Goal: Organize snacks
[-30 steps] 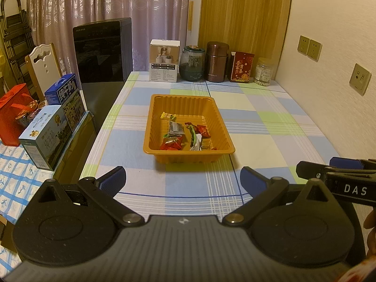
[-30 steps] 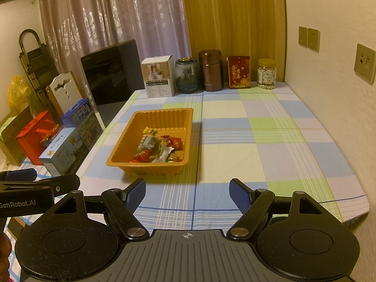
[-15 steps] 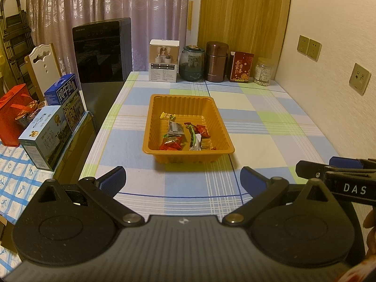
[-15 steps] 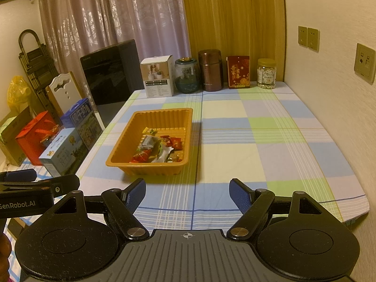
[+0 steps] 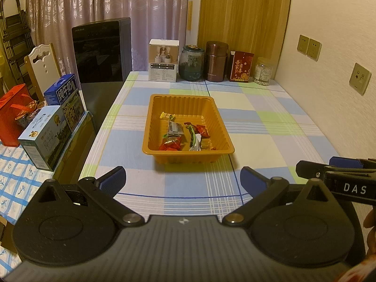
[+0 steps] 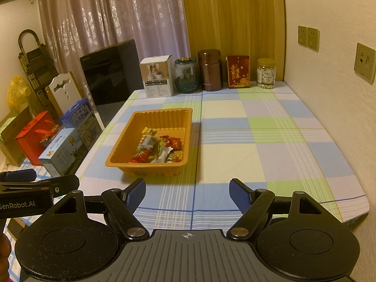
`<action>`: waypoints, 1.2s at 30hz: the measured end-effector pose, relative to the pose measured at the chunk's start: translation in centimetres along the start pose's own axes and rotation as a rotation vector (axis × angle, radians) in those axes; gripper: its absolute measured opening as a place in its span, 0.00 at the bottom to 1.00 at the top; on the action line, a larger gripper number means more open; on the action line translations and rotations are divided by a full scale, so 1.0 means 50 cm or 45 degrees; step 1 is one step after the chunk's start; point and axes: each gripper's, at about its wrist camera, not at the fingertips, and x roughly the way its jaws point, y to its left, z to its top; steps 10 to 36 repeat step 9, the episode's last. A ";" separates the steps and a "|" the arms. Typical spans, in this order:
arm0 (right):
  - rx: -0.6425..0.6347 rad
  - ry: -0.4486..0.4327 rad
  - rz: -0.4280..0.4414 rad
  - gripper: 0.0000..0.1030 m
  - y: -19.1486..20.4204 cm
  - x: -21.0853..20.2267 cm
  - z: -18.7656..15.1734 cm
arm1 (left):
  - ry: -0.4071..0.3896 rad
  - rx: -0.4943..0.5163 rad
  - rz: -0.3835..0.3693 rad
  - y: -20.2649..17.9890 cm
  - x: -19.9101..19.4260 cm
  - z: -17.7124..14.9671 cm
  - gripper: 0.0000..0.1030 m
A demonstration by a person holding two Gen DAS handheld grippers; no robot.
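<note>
The orange tray [image 5: 188,127], ribbed thin plastic, sits mid-frame on the checked counter [image 5: 270,127], long axis running away from both tools; crinkly foil snacks [image 5: 183,136] are heaped at its near end. Left tool [image 5: 183,181] faces it squarely and seems nearer; right tool [image 6: 188,195] sees it left of centre. Both are spread and empty.

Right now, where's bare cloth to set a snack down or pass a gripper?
Free: checked tablecloth right of the orange tray up to the wall, plus the near strip in front of it. Crowded: back edge, from white box to nut jar.
</note>
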 end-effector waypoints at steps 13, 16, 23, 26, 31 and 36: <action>0.003 0.002 0.000 0.76 -0.004 0.004 0.000 | -0.021 -0.008 -0.005 -0.004 0.006 -0.004 1.00; 0.003 0.002 0.000 0.76 -0.004 0.004 0.000 | -0.021 -0.008 -0.005 -0.004 0.006 -0.004 1.00; 0.003 0.002 0.000 0.76 -0.004 0.004 0.000 | -0.021 -0.008 -0.005 -0.004 0.006 -0.004 1.00; 0.003 0.002 0.000 0.76 -0.004 0.004 0.000 | -0.021 -0.008 -0.005 -0.004 0.006 -0.004 1.00; 0.003 0.002 0.000 0.76 -0.004 0.004 0.000 | -0.021 -0.008 -0.005 -0.004 0.006 -0.004 1.00; 0.003 0.002 0.000 0.76 -0.004 0.004 0.000 | -0.021 -0.008 -0.005 -0.004 0.006 -0.004 1.00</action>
